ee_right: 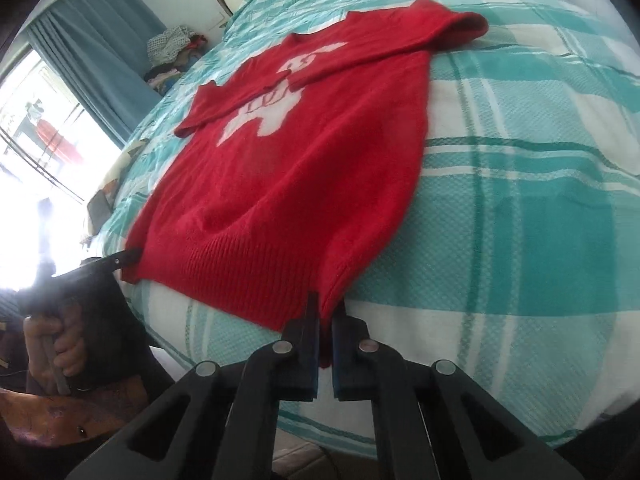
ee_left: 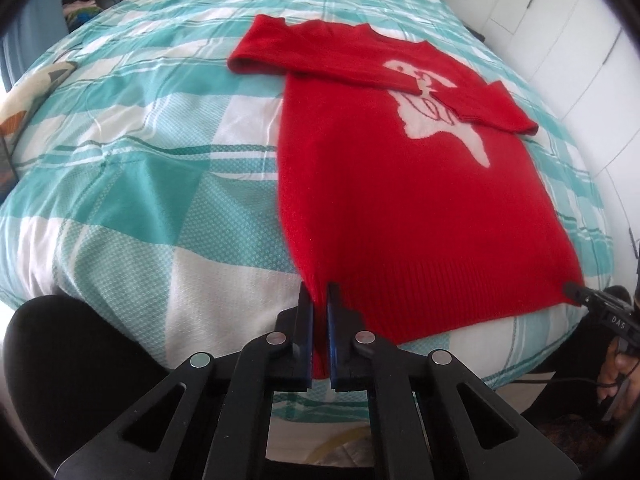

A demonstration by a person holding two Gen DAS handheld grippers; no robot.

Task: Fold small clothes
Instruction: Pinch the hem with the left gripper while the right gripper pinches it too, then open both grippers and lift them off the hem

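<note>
1. Fingers of left gripper (ee_left: pixel 319 300) and right gripper (ee_right: pixel 326 312) clamped on near hem corners of red knitted sweater (ee_left: pixel 400 200).
2. Sweater lies flat on teal checked bedspread (ee_left: pixel 140 160), long axis running away toward far collar; sleeves already crossed over chest.

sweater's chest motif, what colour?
White, with thin red line detail, on the red sweater. The motif shows best in the left wrist view.

I'm working in a home bedroom: a bed (ee_left: pixel 160 160) under a teal-and-white checked cover, blue curtains (ee_right: pixel 100 44) by a bright window (ee_right: pixel 36 132), white wardrobe doors (ee_left: pixel 560 20), and piled clothes (ee_right: pixel 172 52) beside the bed.
</note>
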